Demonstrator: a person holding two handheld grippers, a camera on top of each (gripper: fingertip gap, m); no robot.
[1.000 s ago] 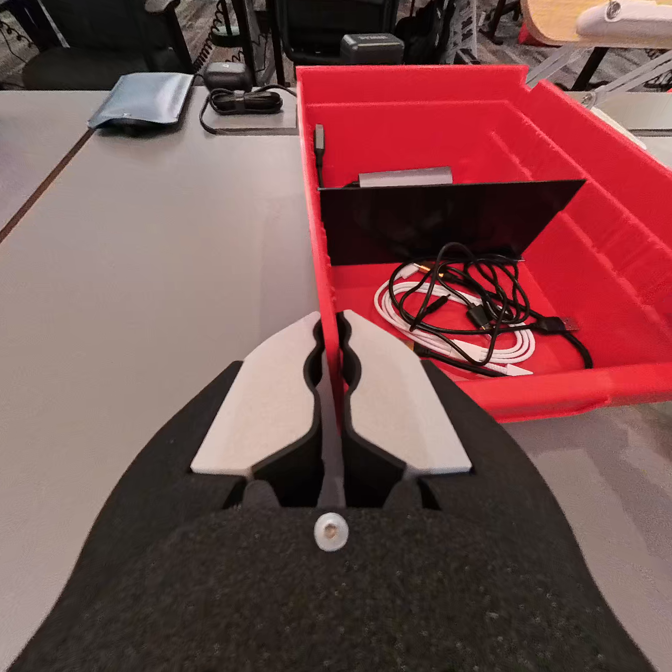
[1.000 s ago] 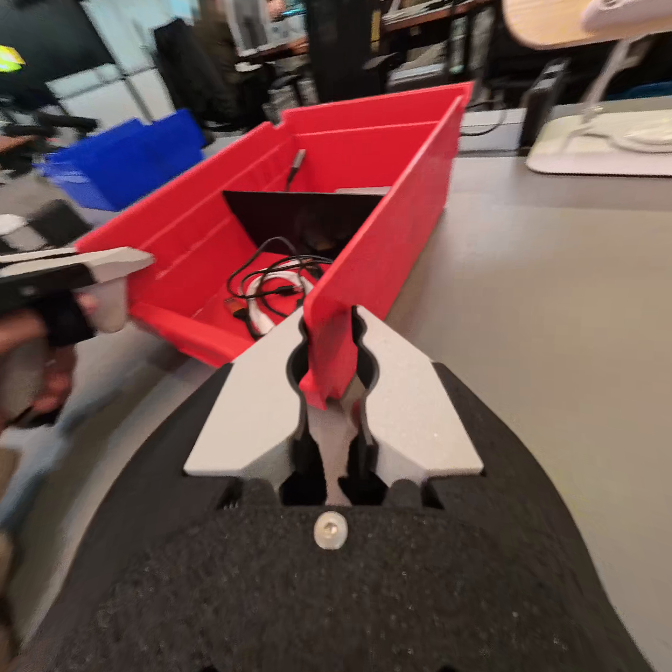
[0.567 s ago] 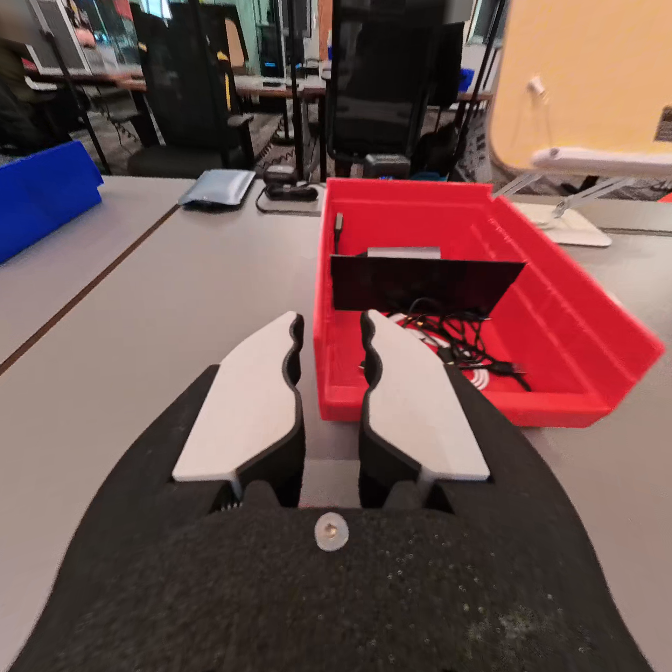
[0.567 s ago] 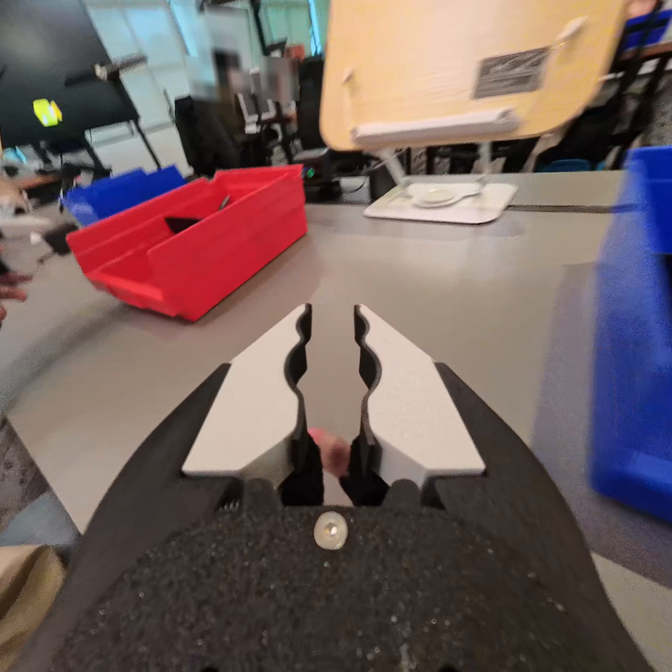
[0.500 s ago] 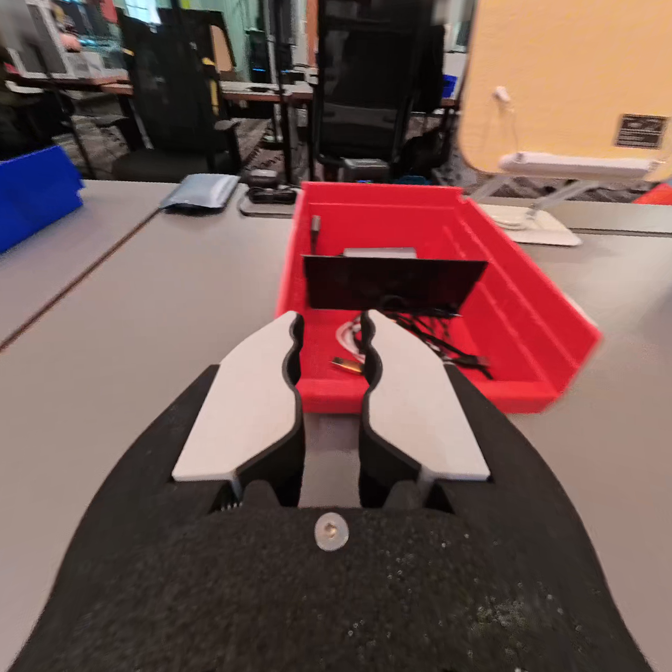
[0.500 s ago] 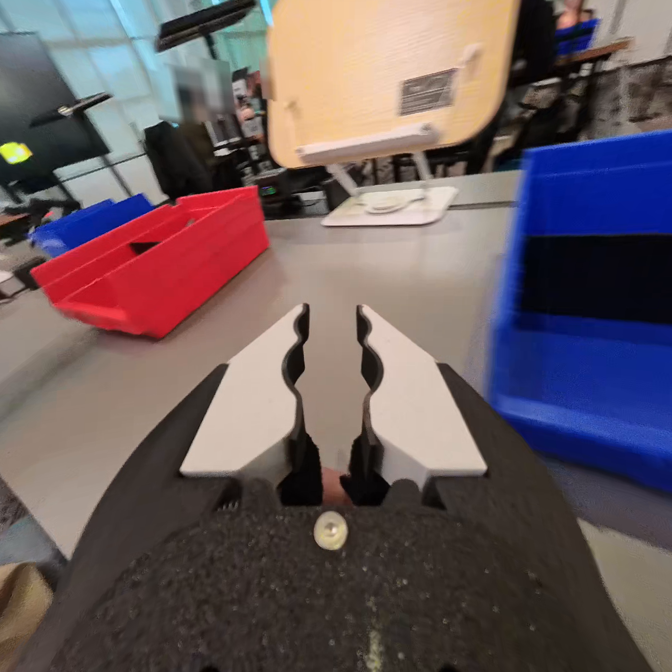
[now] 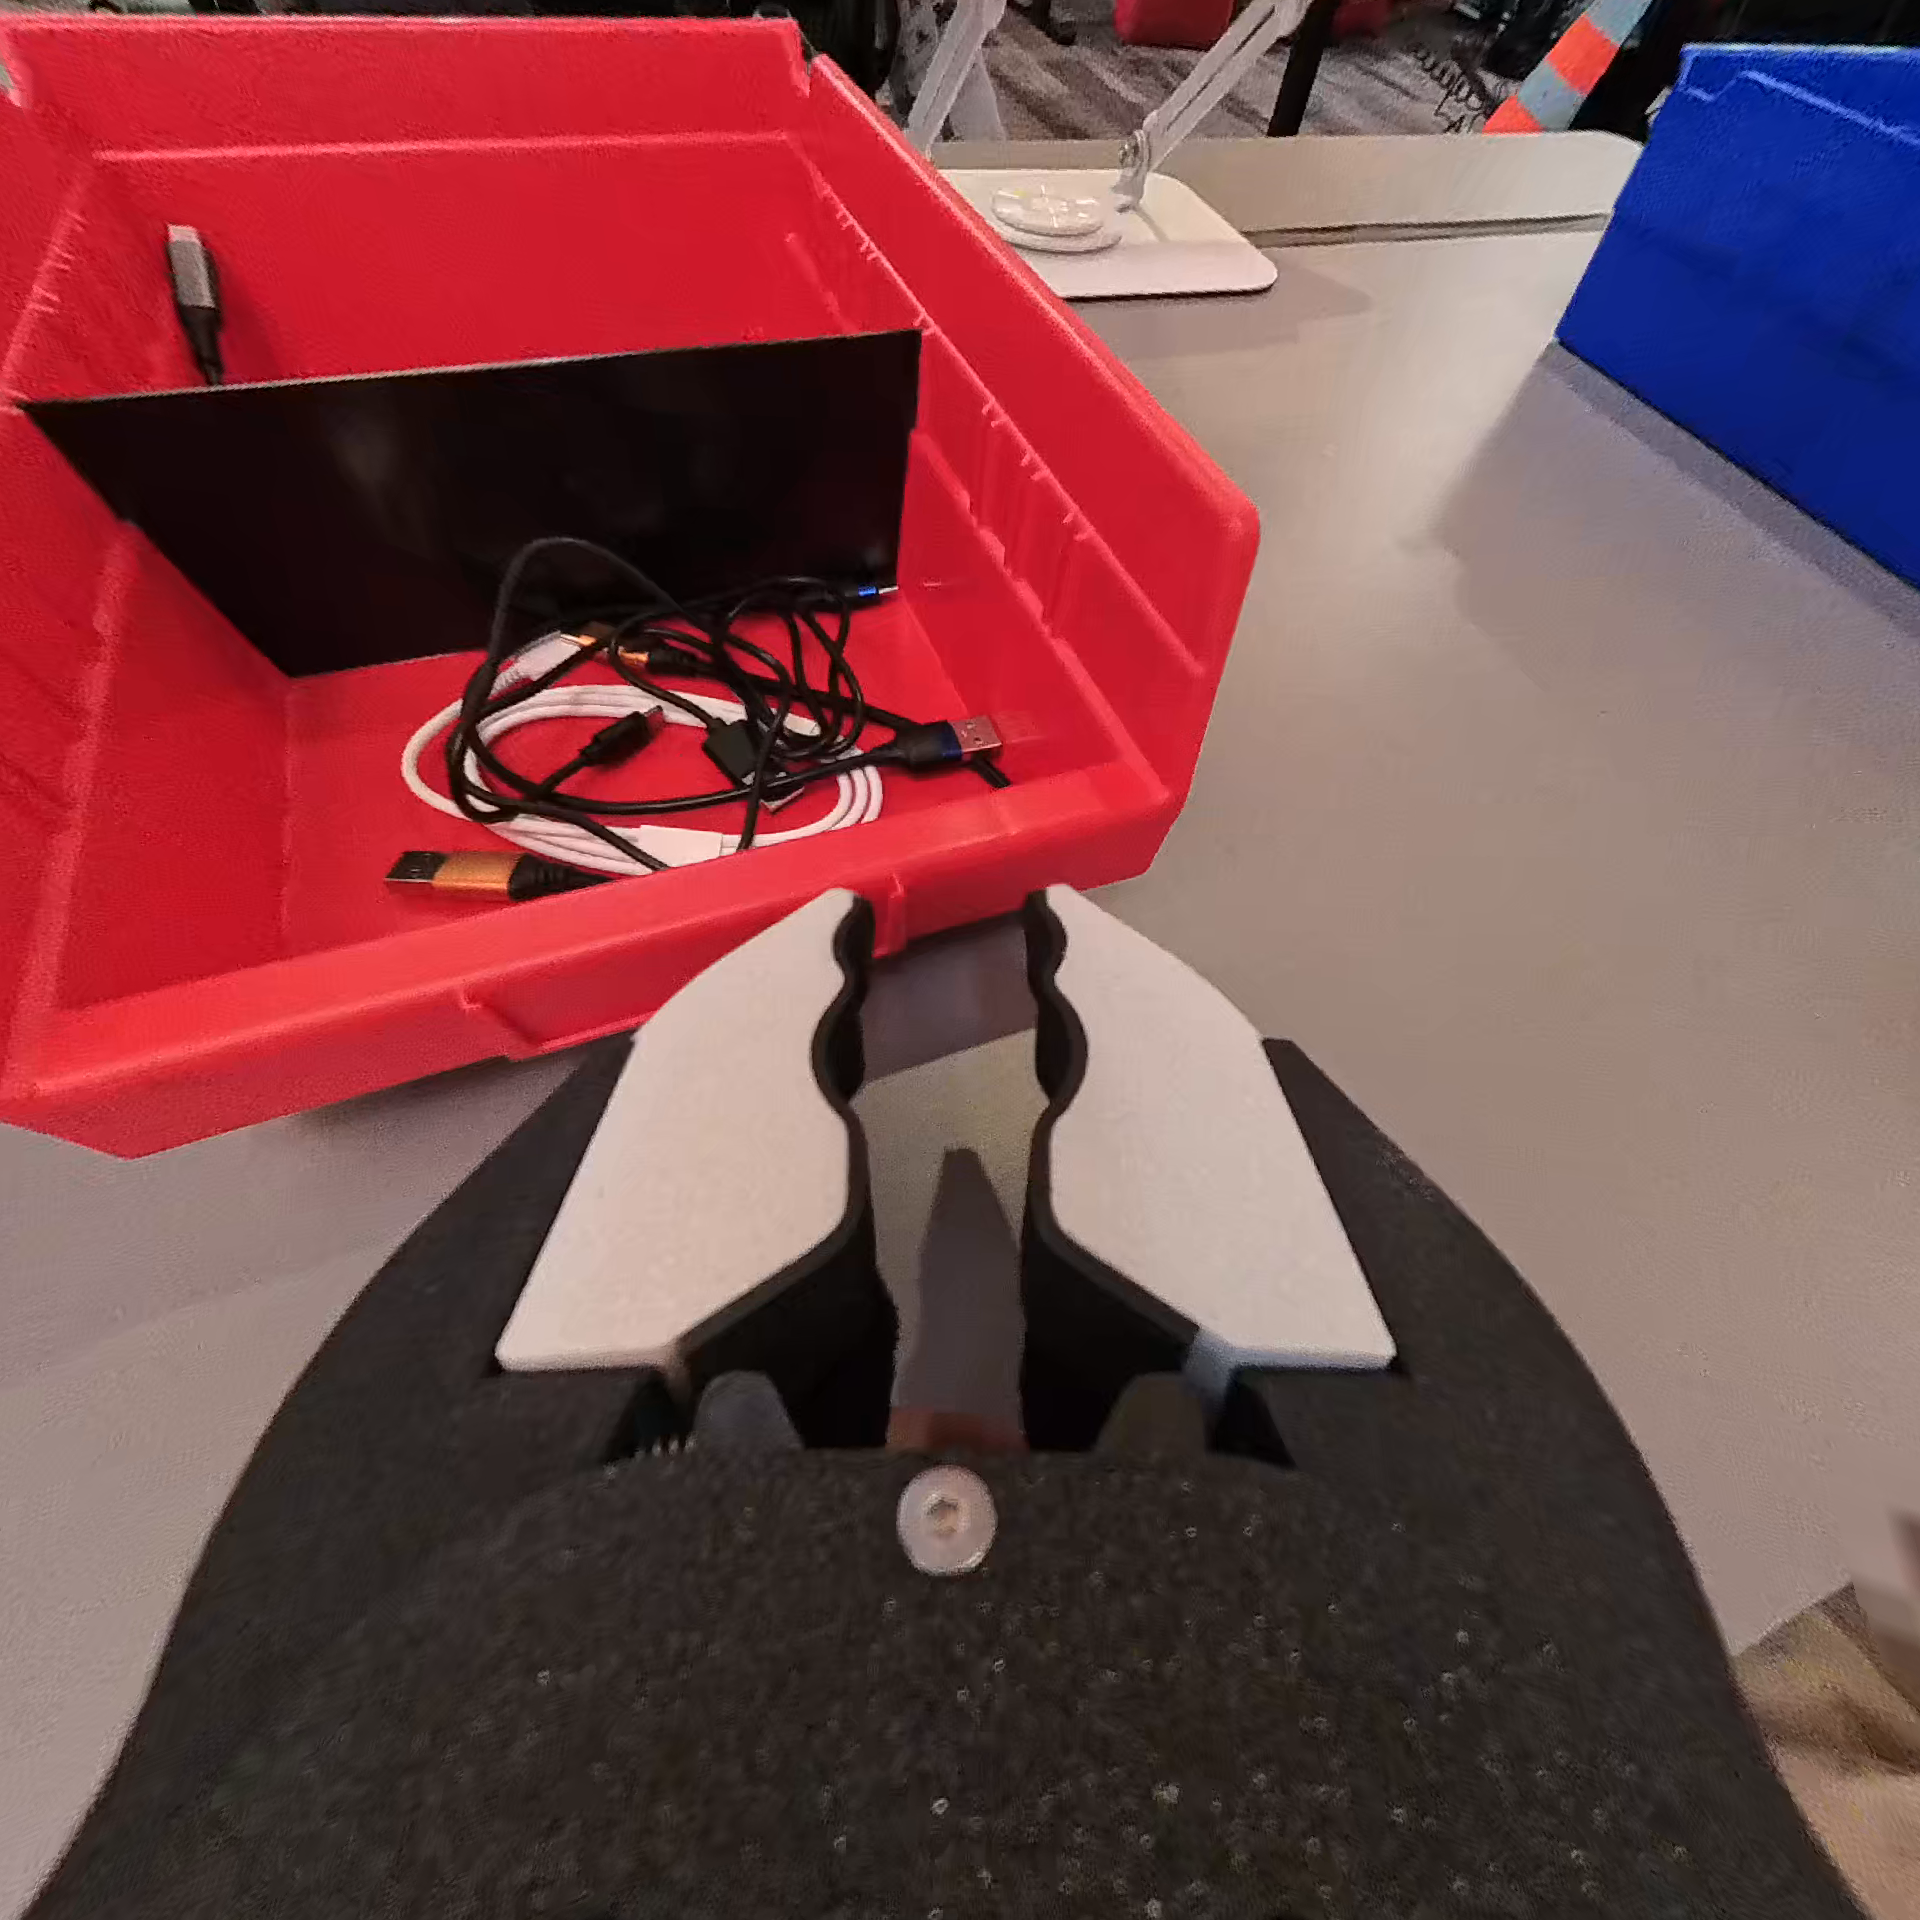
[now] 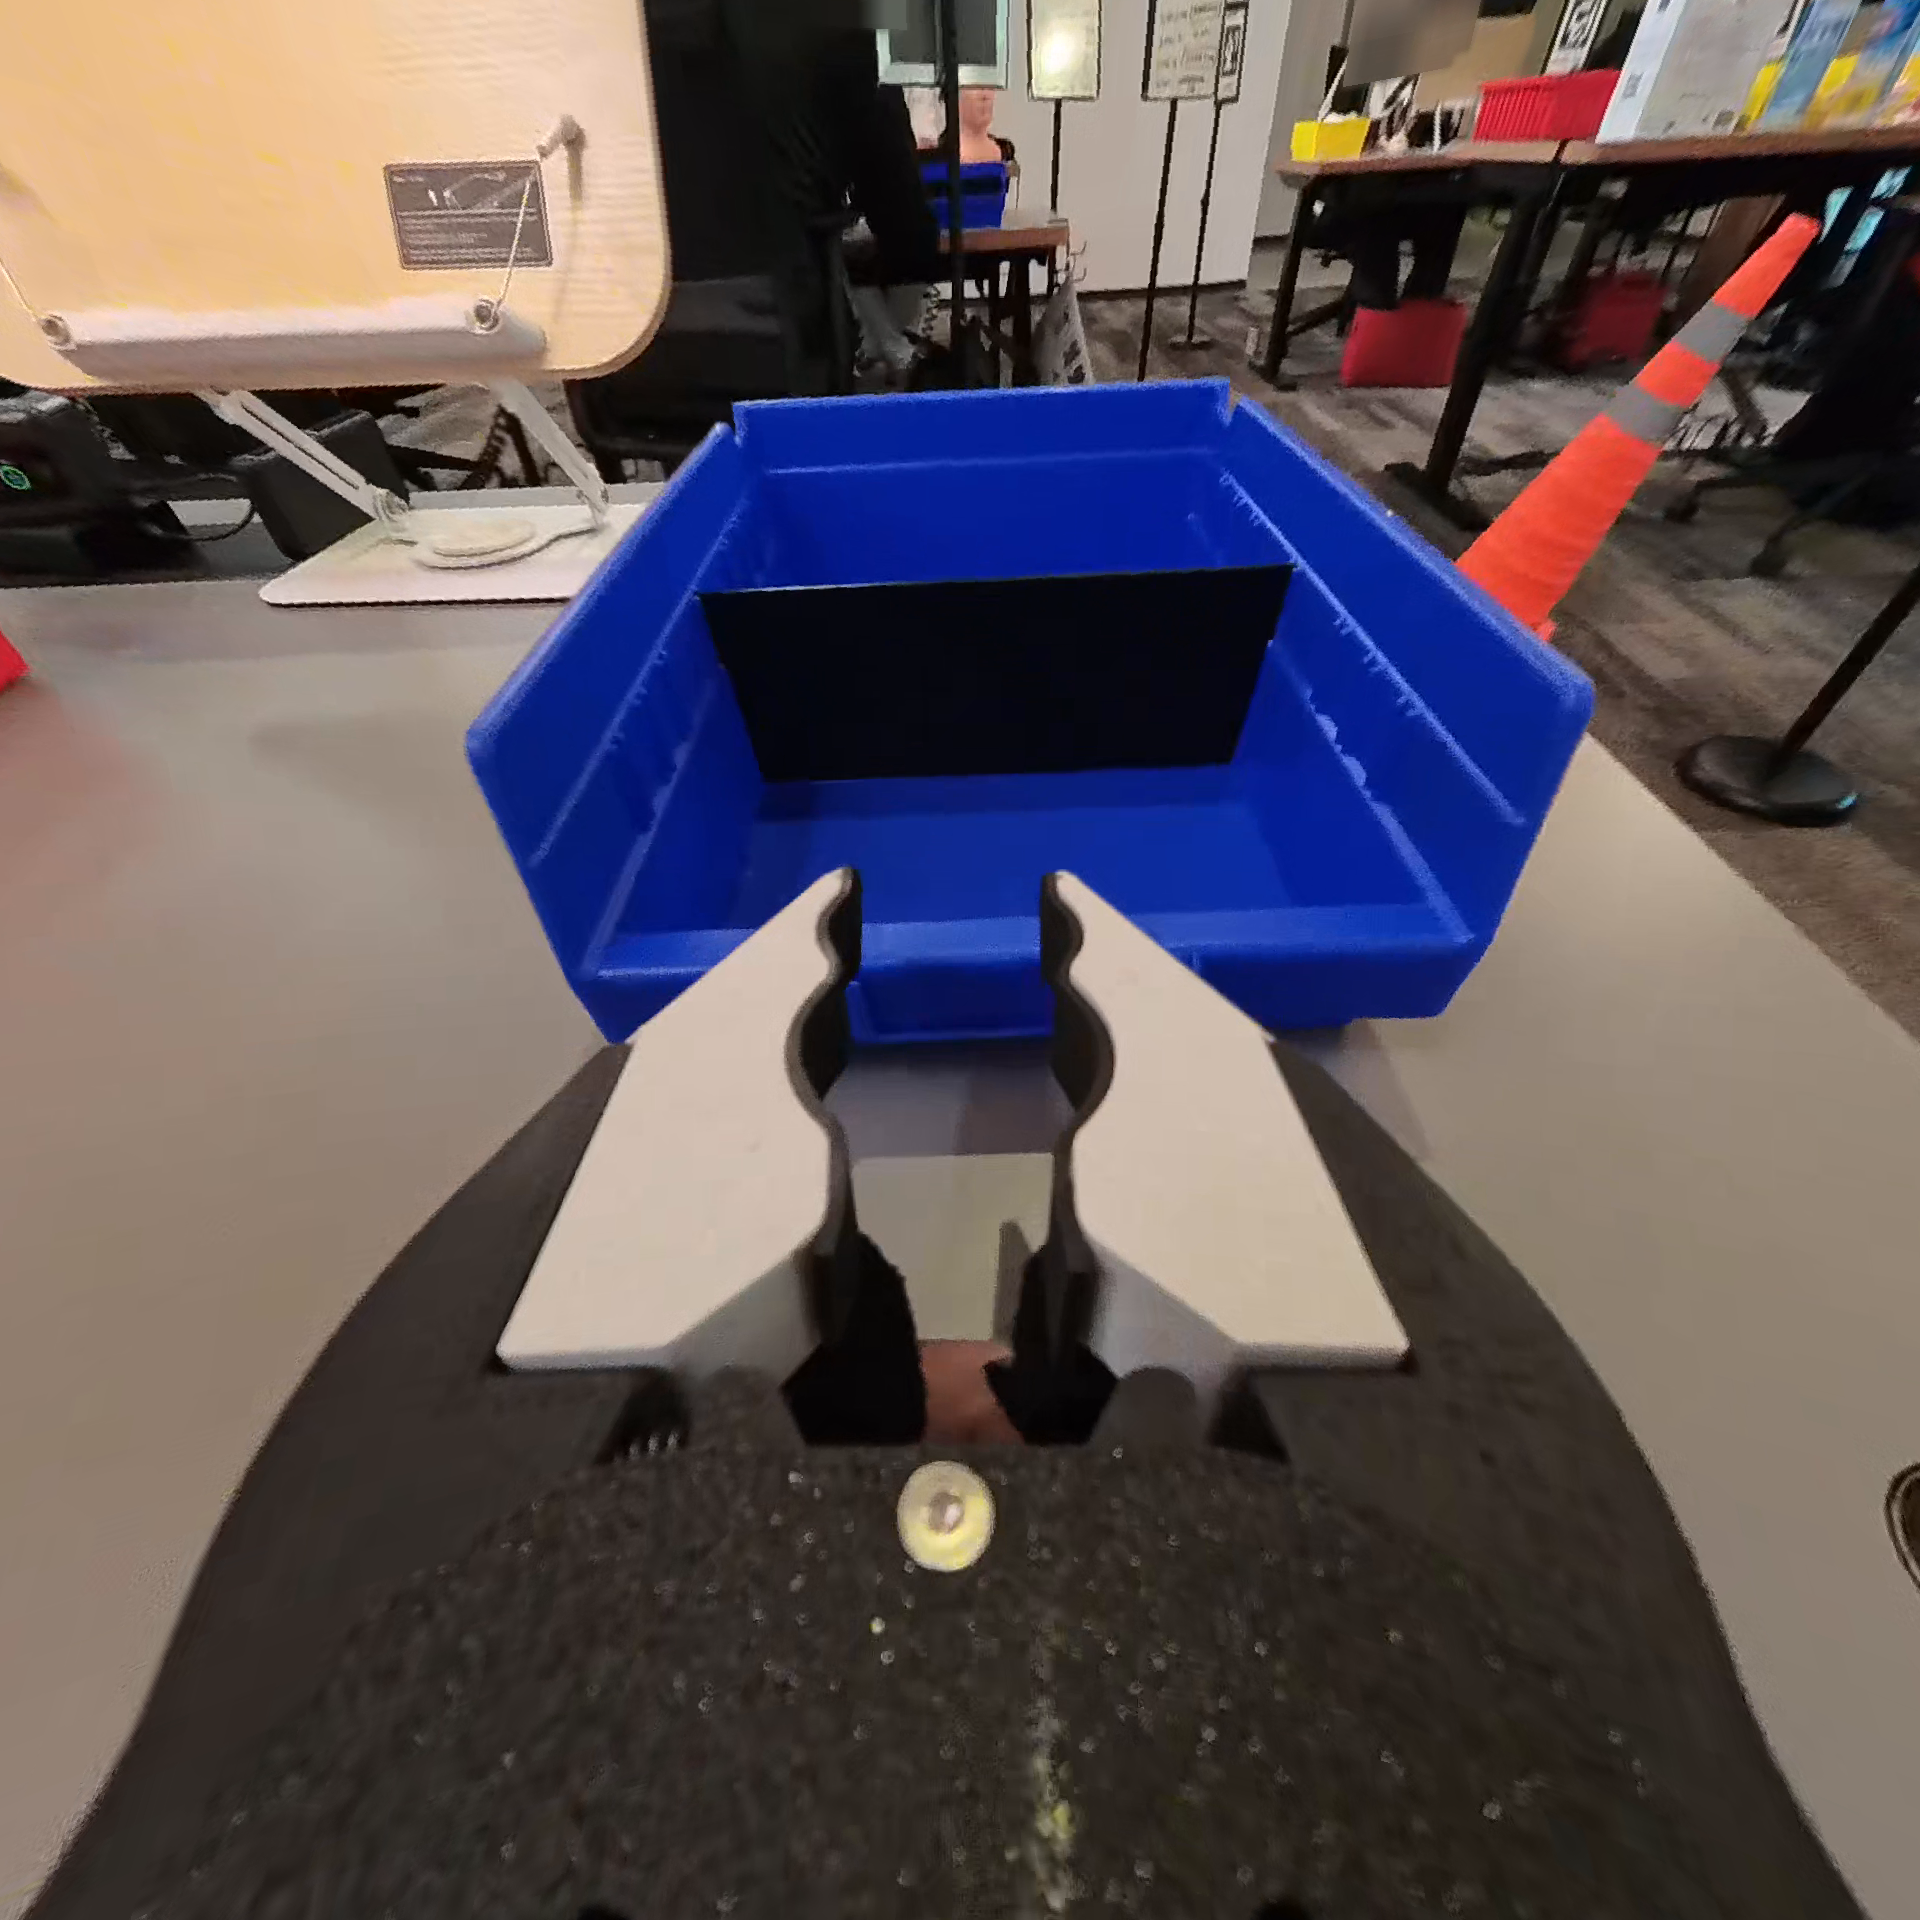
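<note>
- The grey counter (image 8: 260, 935) carries both bins well apart; I judge the sound way to work here is to keep each gripper square to its own bin's front lip and level.
- The red bin (image 7: 1091, 582) lies in front of my left gripper (image 7: 945, 914), with a black divider (image 7: 499, 488) standing across it.
- The blue bin (image 8: 1403, 707) sits ahead of my right gripper (image 8: 948, 894); its near compartment looks bare, with a dark divider (image 8: 987, 675) behind.
- A tangle of black and white cables (image 7: 665, 748) rests in the red bin's near compartment.
- Left jaws stand apart, gripping nothing, tips just short of the red front lip.
- Right jaws are likewise parted and hold nothing, near the blue lip; contact I cannot tell.
</note>
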